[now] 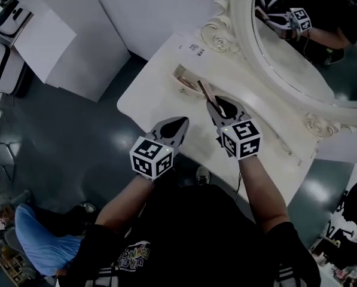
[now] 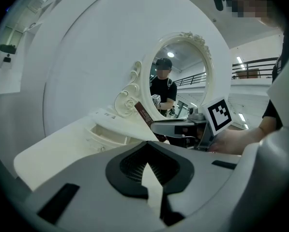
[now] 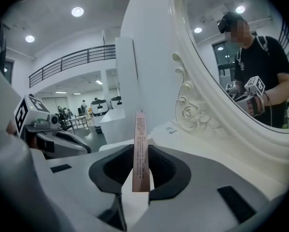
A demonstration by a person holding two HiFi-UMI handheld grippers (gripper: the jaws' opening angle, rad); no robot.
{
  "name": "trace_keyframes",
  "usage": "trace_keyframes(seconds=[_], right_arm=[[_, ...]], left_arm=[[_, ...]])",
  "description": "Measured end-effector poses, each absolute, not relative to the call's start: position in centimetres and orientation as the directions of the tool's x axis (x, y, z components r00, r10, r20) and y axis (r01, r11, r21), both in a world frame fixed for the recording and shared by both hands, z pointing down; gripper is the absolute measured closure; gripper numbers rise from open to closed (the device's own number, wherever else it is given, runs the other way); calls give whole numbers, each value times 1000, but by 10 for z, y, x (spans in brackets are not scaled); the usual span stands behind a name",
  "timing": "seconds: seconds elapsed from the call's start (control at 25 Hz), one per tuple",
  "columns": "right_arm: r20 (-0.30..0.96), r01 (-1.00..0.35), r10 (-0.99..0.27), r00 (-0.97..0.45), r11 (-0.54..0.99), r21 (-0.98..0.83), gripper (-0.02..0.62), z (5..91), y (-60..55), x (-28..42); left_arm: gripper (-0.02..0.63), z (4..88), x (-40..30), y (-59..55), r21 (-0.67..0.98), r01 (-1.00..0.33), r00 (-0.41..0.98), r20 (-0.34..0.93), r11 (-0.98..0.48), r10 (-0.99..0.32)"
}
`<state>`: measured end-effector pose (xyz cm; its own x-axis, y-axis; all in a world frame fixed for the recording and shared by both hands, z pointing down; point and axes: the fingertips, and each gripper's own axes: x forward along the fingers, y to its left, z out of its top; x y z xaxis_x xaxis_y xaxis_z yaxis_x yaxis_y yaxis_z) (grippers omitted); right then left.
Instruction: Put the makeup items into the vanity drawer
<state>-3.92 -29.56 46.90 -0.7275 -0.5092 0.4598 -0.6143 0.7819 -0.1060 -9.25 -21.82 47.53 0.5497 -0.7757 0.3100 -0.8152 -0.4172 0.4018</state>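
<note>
Our right tool [image 3: 141, 154] is clamped on a slim brown makeup box [image 3: 140, 129], holding it upright over the tabletop [image 1: 148, 100], right beside the open drawer [image 1: 183, 76]. Our left tool [image 1: 177, 126] is closed and empty, a bit nearer us than the drawer.

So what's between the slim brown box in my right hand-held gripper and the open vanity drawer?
Nothing: in the head view the slim brown box in the right hand-held gripper nearly reaches the open white drawer, with only bare white tabletop between.
</note>
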Motion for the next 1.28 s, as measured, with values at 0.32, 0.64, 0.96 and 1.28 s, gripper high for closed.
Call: trace_keyframes(seconds=[0.32,0.64,0.96,1.28], right_arm=[[536,-583,-513,-671,811,47,489,494,-336,-77],[608,-547,-487,-627,831,101,489,528,-360,-104],[676,-486,-457,-578,858,164,489,551,-372,-114],[727,-395,-447,-522,882,258,488,563,-379,-125]], left_arm=[[604,495,-129,-231,428,-803,567,333,-415,-754],[604,511,-155,-246,439,-799,576,363,-411,-732],[604,522,-172,-256,453,-793,585,378,-408,-718],[604,529,-182,-257,466,-790,586,381,-399,-715]])
